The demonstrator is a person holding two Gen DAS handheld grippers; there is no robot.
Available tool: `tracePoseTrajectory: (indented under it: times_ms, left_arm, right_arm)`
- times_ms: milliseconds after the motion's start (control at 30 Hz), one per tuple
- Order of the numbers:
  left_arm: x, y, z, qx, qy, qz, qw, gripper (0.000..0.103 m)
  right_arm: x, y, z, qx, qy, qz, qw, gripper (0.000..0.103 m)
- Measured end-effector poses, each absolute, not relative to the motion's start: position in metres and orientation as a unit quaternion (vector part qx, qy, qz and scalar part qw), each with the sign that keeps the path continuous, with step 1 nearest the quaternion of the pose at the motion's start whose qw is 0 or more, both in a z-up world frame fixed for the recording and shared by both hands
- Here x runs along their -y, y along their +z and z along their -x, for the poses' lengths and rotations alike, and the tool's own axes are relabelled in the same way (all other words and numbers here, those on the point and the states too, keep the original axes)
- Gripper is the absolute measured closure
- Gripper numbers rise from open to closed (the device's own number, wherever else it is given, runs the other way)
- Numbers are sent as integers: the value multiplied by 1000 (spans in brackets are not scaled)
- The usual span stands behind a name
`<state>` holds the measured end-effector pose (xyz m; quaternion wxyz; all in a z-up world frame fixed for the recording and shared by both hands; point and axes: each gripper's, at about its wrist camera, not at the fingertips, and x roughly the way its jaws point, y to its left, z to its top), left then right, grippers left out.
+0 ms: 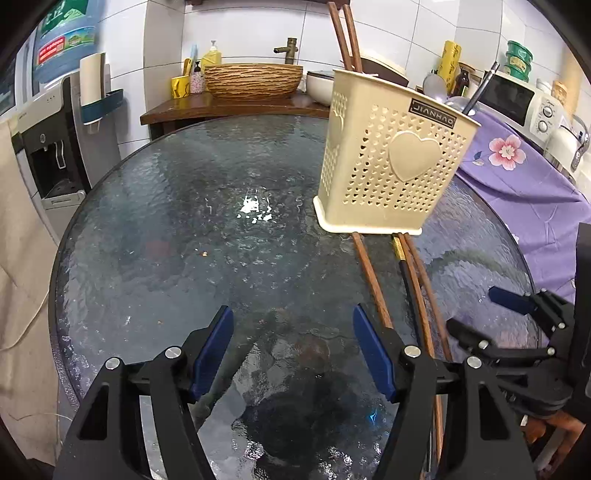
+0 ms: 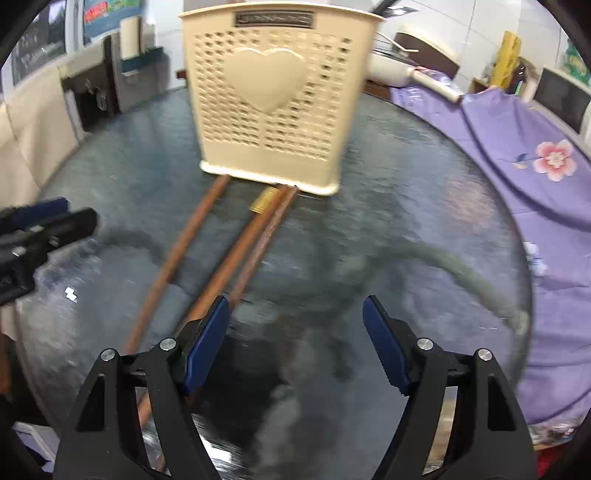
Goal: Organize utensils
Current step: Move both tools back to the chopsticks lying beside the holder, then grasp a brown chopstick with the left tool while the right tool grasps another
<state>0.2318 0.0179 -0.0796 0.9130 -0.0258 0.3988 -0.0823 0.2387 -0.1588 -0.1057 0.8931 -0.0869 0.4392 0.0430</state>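
while chopsticks (image 1: 373,280) wait by holder (image 1: 391,158), both grippers, l (image 1: 291,350) & r (image 2: 295,339), low over table (image 1: 166,229), jaws wide, empty

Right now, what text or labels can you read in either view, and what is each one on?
"JIANHAO": dark nameplate on the cream utensil holder, left wrist view.
Same nameplate in the right wrist view: too blurred to read.
Water bottle label, upper left: print too blurred to read.
Microwave panel markings: too small to read.
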Motion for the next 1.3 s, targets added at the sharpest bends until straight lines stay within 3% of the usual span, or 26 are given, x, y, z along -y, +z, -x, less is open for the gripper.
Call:
tracePoseTrajectory:
  times_ms: [100, 233, 433, 767, 1133, 1300]
  left_arm:
    - [-13, -80, -235, -403, -90, 32, 910, 38]
    - [-2, -78, -242, -406, -108, 31, 907, 47]
    - [9, -80, -256, -418, -123, 32, 900, 61]
    - [41, -91, -288, -441, -154, 14, 884, 68]
    - [65, -104, -314, -442, -128, -18, 887, 86]
    - [72, -105, -318, -437, -122, -35, 891, 94]
  right_arm:
    - [174, -102, -239, -439, 63, 31, 896, 35]
    - [170, -103, -247, -443, 93, -3, 892, 39]
    - [162, -110, -270, -449, 75, -4, 890, 52]
    - [172, -110, -312, -452, 43, 11, 891, 73]
    - [177, -108, -331, -456, 40, 8, 889, 75]
    - [172, -108, -331, -453, 31, 3, 891, 83]
